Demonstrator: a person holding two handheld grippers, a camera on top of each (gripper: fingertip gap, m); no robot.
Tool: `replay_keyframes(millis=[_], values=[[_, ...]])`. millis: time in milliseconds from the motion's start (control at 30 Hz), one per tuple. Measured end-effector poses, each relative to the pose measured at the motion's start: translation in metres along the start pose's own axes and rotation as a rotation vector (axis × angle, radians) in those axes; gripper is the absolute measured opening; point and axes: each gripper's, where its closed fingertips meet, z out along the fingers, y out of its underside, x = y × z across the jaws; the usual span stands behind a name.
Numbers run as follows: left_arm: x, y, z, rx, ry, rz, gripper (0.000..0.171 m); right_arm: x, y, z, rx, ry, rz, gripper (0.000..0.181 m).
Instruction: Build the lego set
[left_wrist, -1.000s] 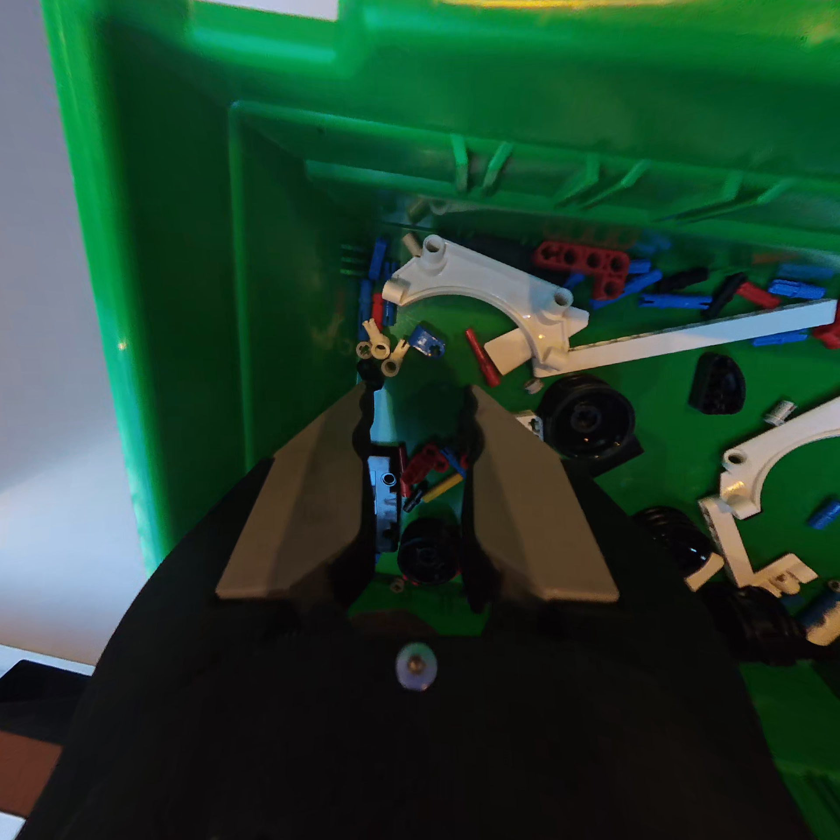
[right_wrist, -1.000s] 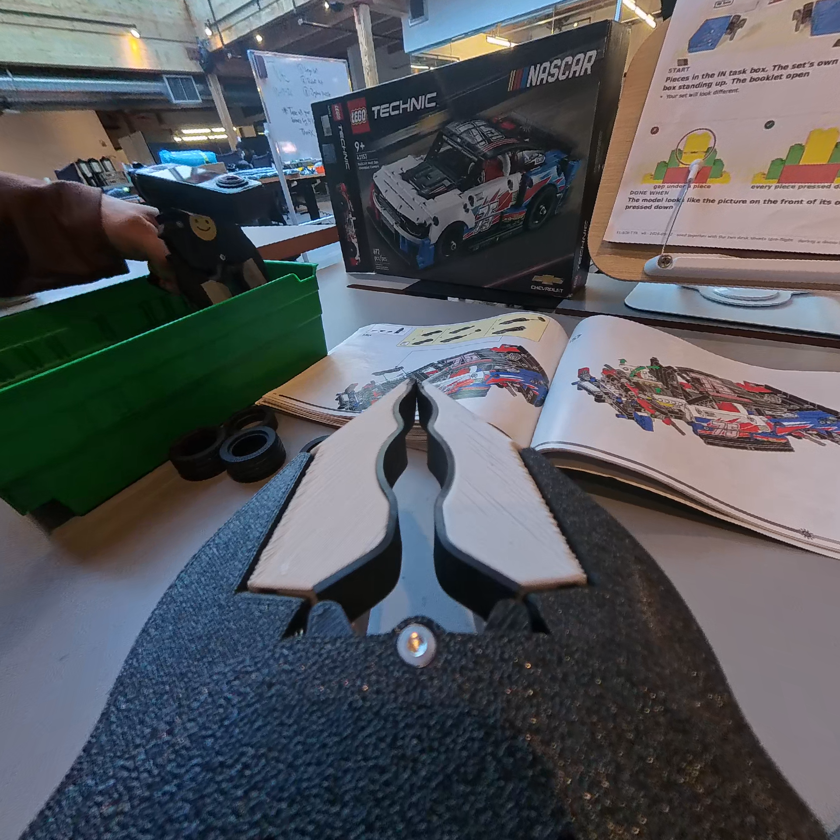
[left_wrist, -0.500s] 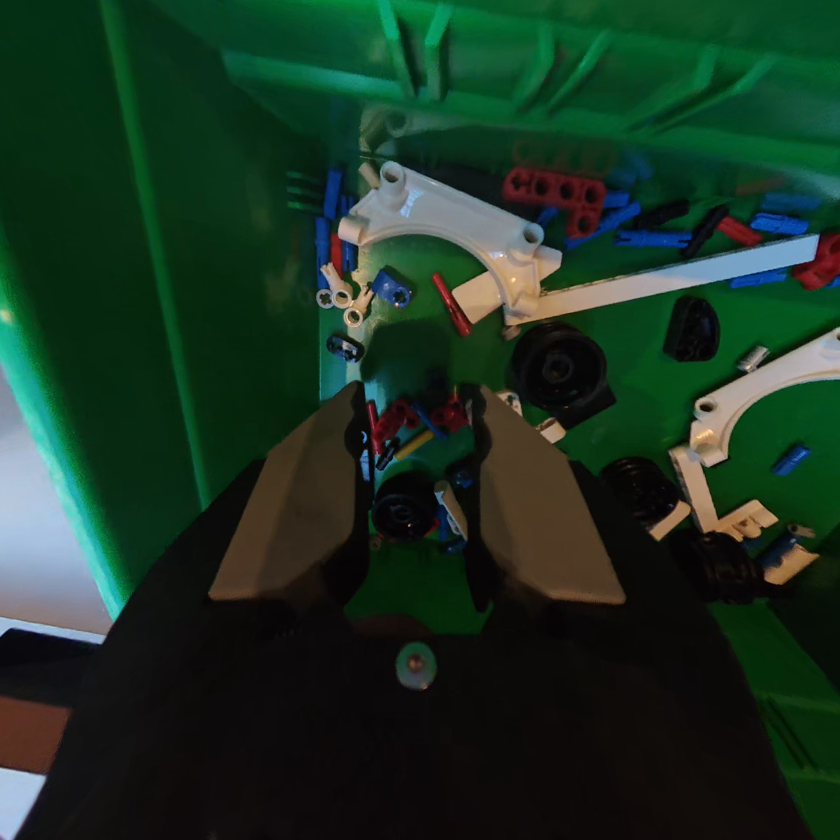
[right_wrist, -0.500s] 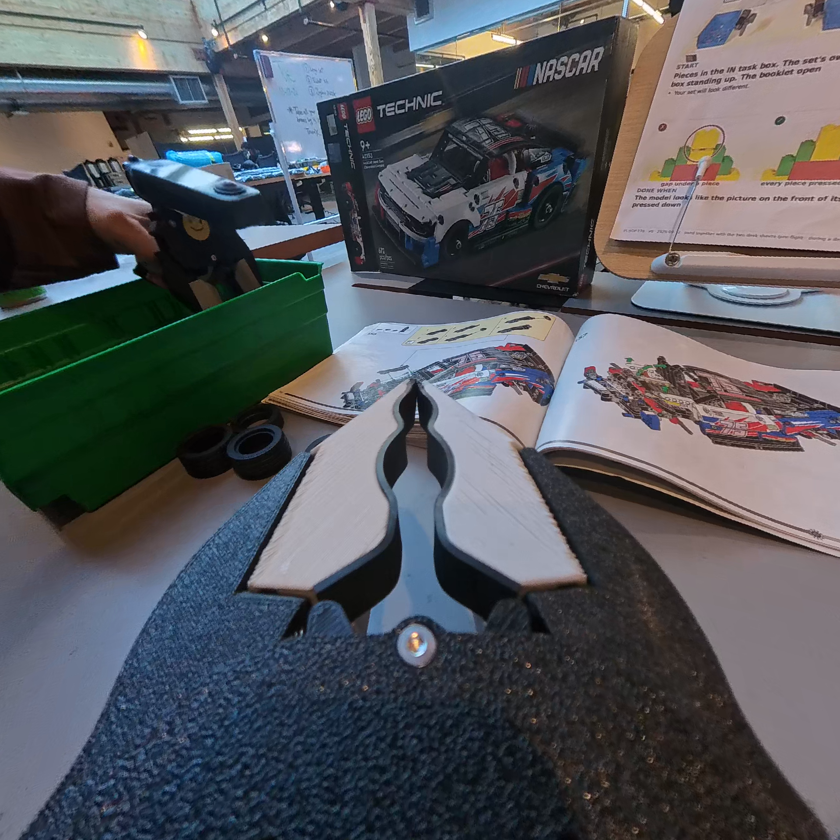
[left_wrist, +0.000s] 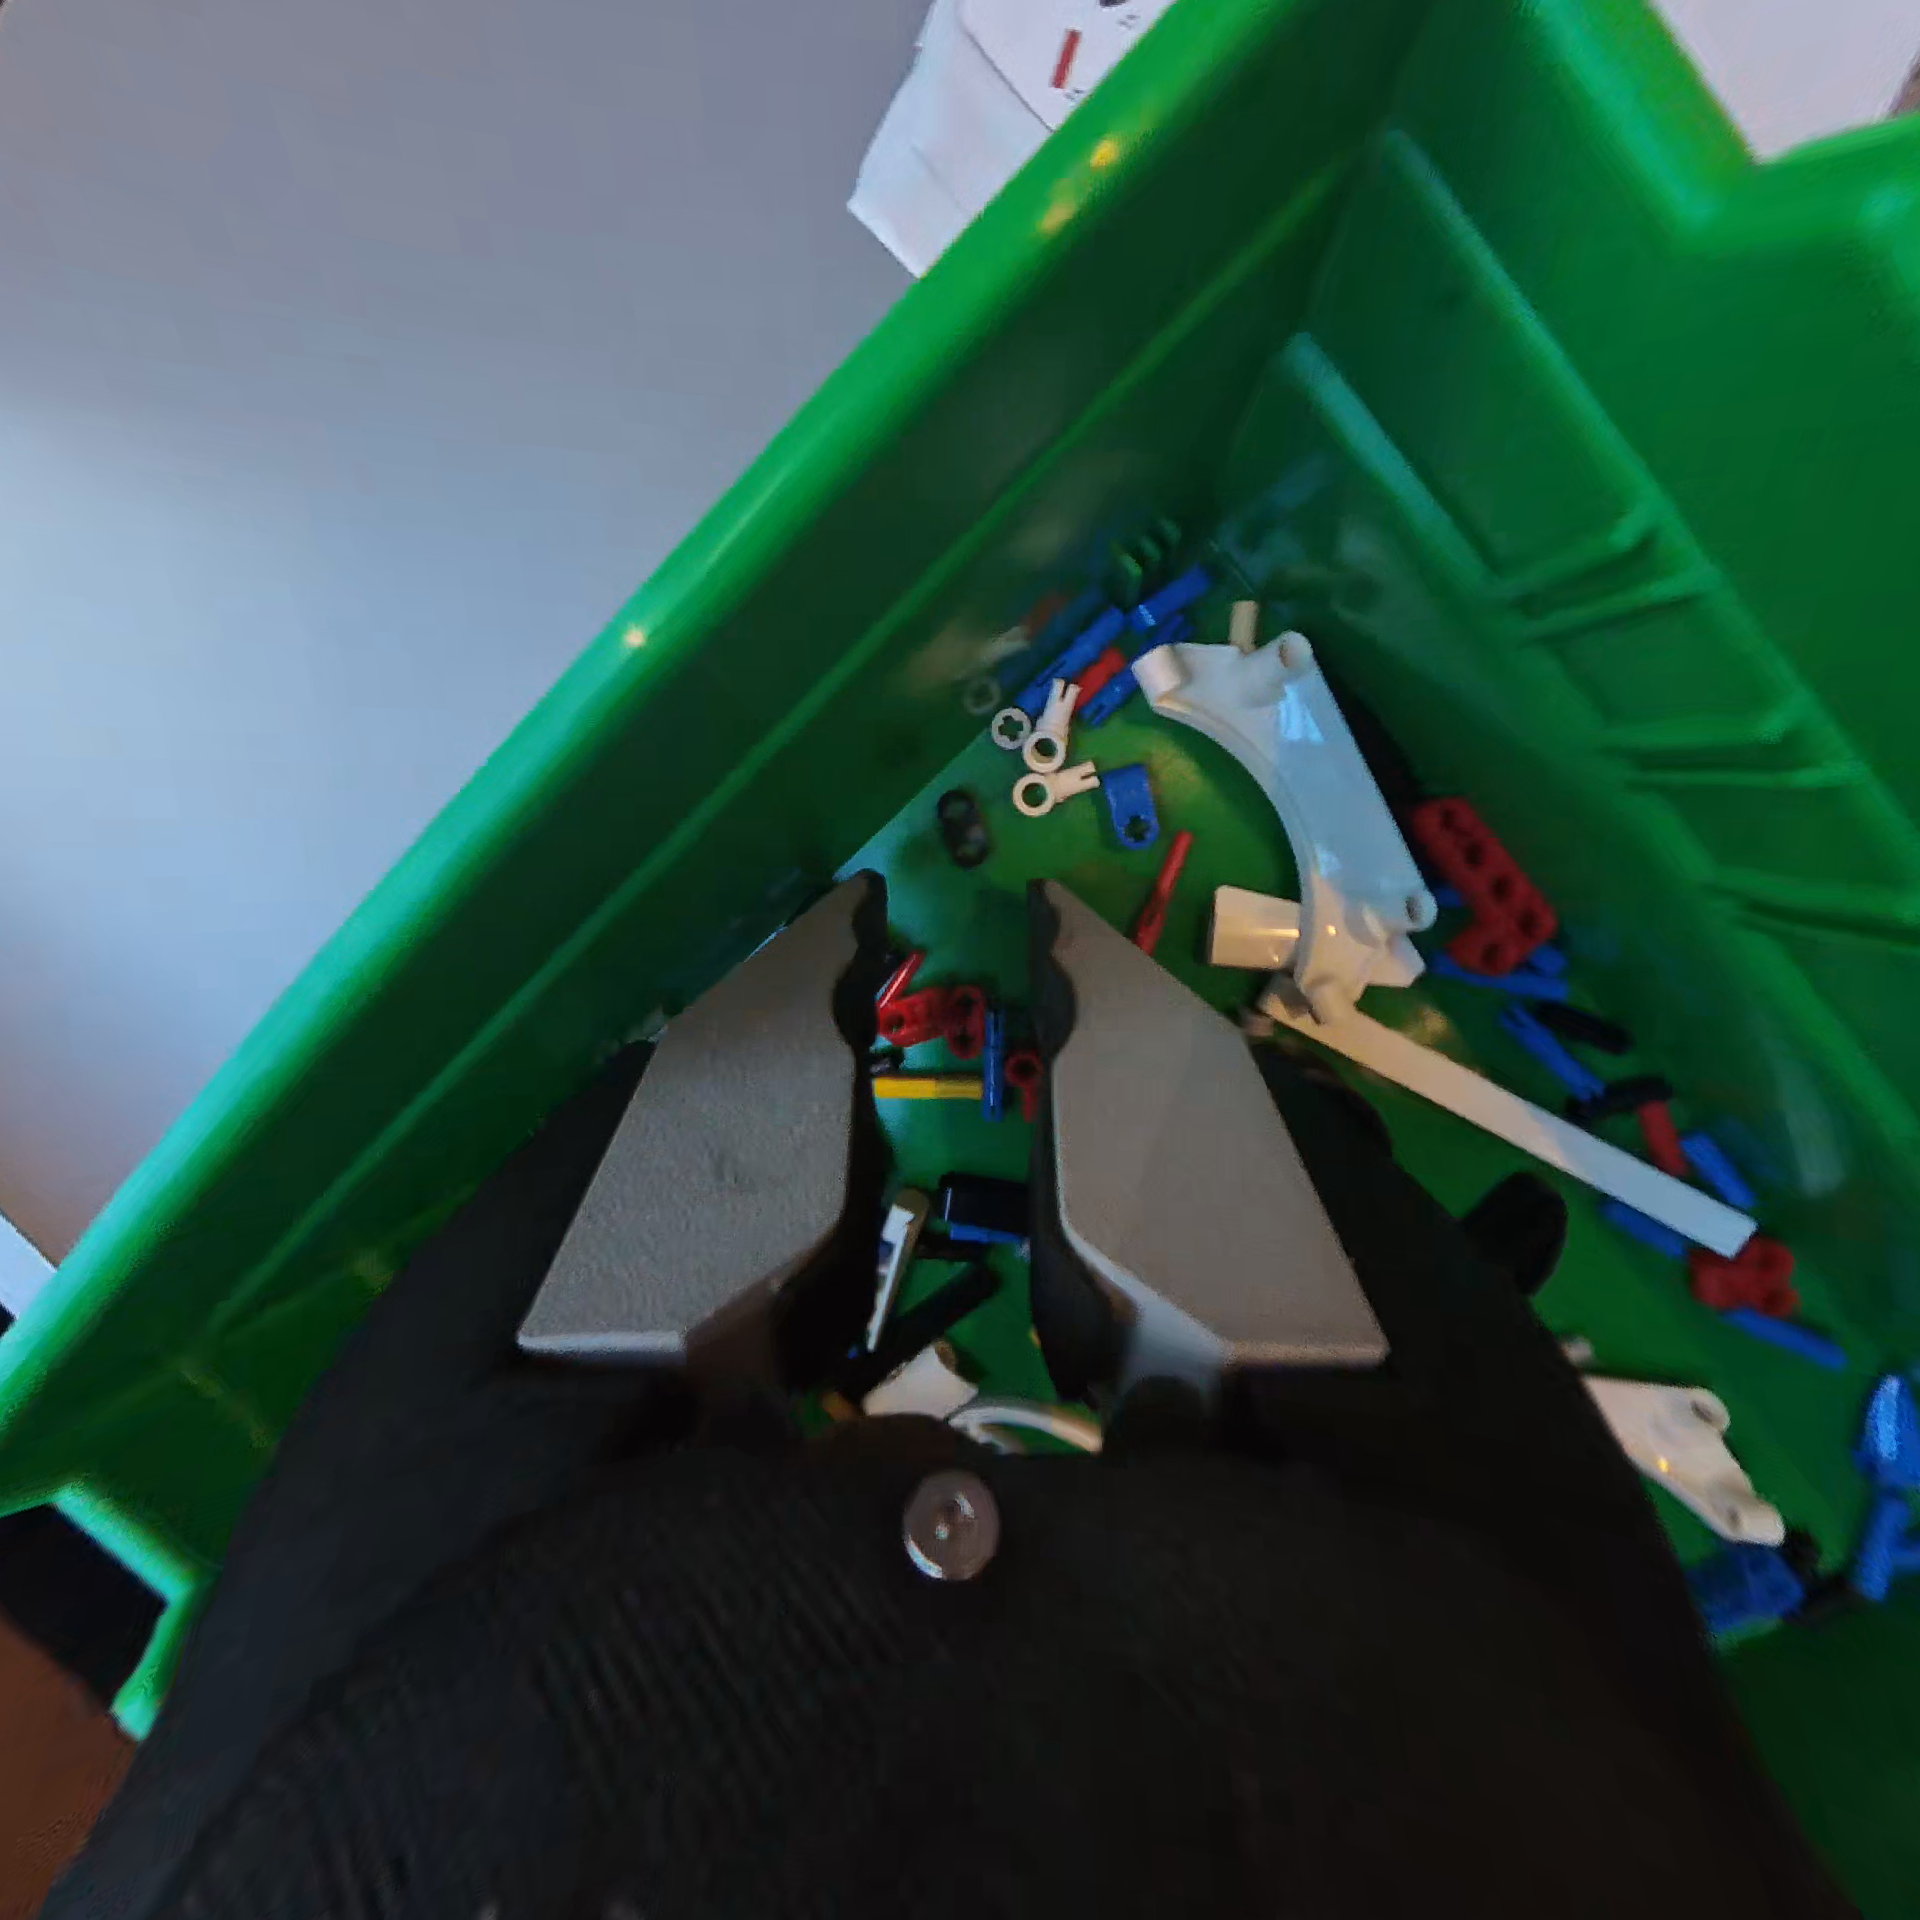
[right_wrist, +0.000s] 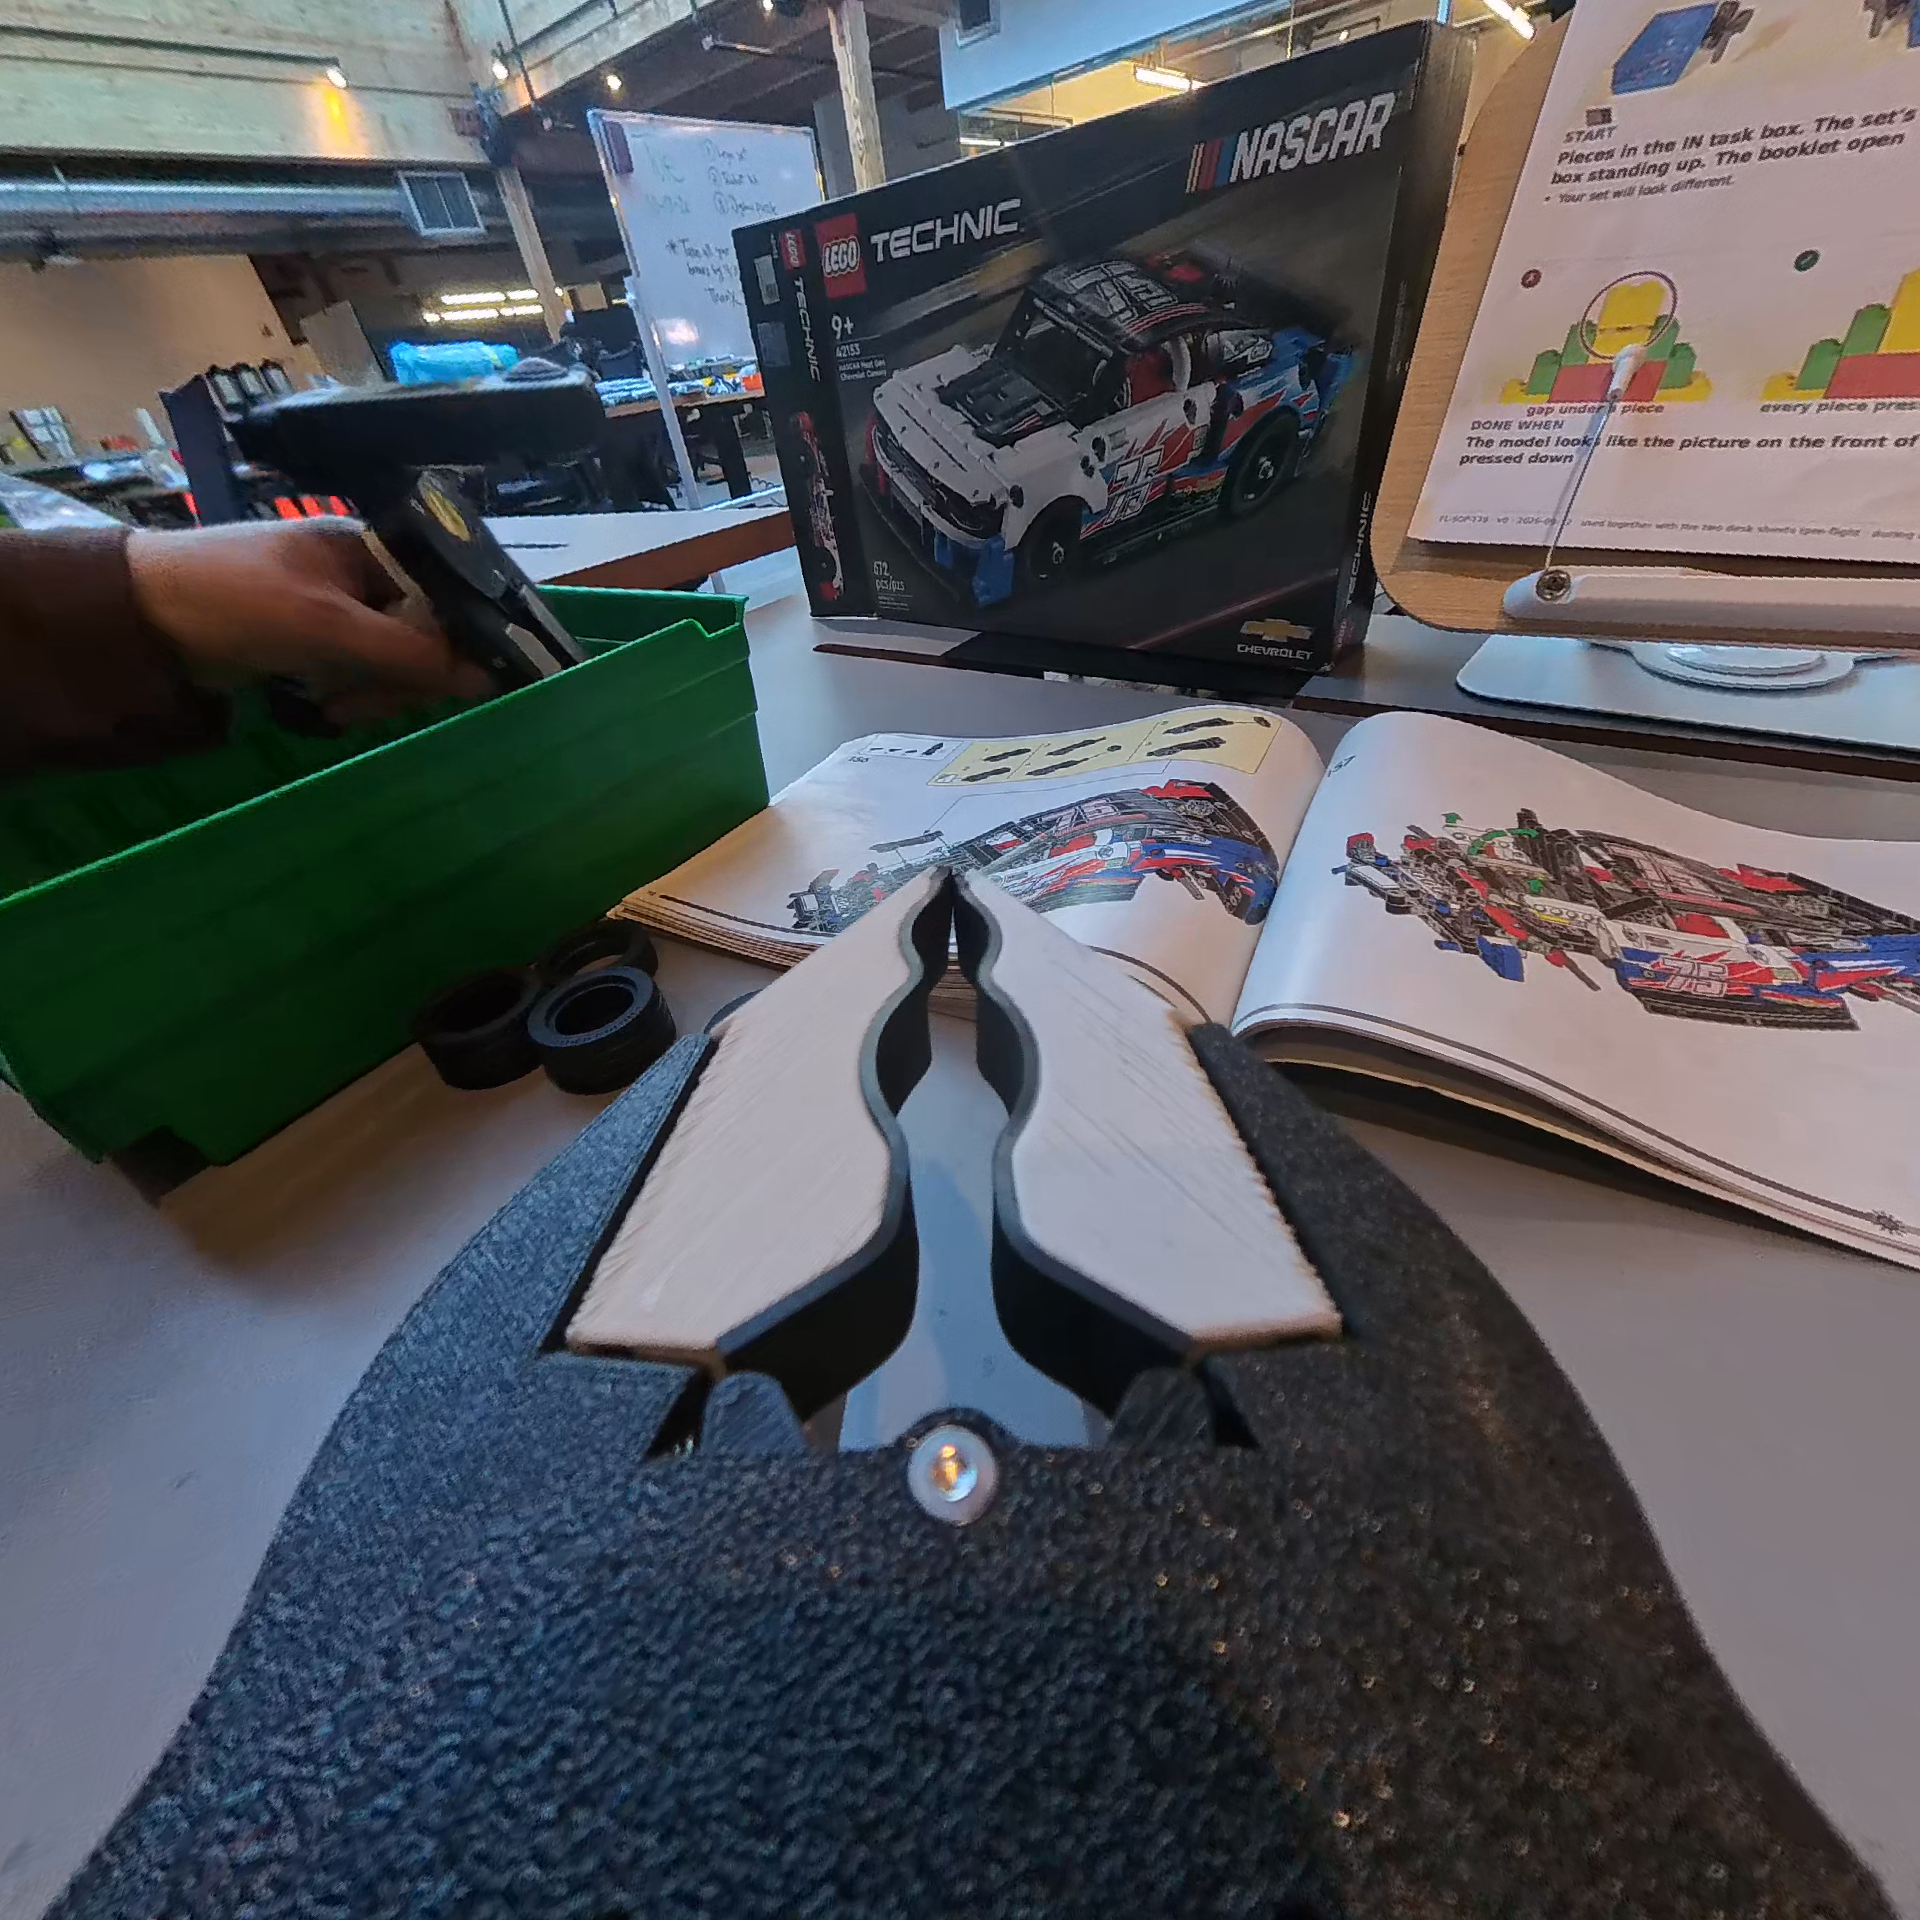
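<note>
My left gripper is open and empty, reaching down inside a green bin full of loose lego pieces. Small red connectors, a yellow axle and blue pins lie between its fingers on the bin floor. A white arch piece and a long white beam lie to the right. In the right wrist view my right gripper is shut and empty above the grey table, pointing at the open instruction booklet. The left gripper shows there, held by a hand over the green bin.
Black tyres lie on the table beside the bin. The set's box stands behind the booklet. An instruction sheet on a stand is at the far right. A white paper lies beyond the bin's rim. The gap from one gripper's tips to the other's is roughly 35 centimeters. The white arch piece lies around 5 centimeters away from my left fingertips.
My left gripper has turned and tilted inside the bin, so the bin wall now runs diagonally, and it has shifted over the small red and yellow pieces. The right gripper has stayed shut and nearly still.
</note>
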Motion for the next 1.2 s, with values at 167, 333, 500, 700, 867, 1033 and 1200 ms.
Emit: replay_keyframes(millis=[167, 333, 500, 700, 867, 1033, 1200], values=[[0.000, -0.006, 0.009, 0.010, -0.015, -0.043, 0.019, -0.002, 0.000, 0.000, -0.001, -0.004, -0.006, 0.000], [-0.002, -0.009, 0.012, 0.024, 0.002, -0.061, 0.005, -0.005, 0.001, -0.001, -0.004, -0.010, -0.011, 0.000], [0.000, 0.003, 0.007, -0.036, -0.010, -0.040, 0.005, -0.004, 0.000, -0.002, 0.001, -0.008, -0.006, 0.000], [-0.012, -0.010, -0.058, 0.045, -0.207, 0.053, 0.005, 0.011, -0.016, -0.016, 0.083, 0.061, -0.005, 0.000], [0.072, -0.044, -0.137, 0.368, -0.127, 0.075, 0.004, 0.014, -0.016, -0.015, 0.083, 0.072, 0.005, 0.000], [0.231, -0.045, -0.170, 0.595, 0.064, 0.241, 0.004, 0.015, -0.020, -0.019, 0.099, 0.077, -0.005, 0.000], [0.316, -0.032, -0.103, 0.550, 0.083, 0.321, 0.004, 0.014, -0.018, -0.018, 0.094, 0.073, -0.001, 0.000]])
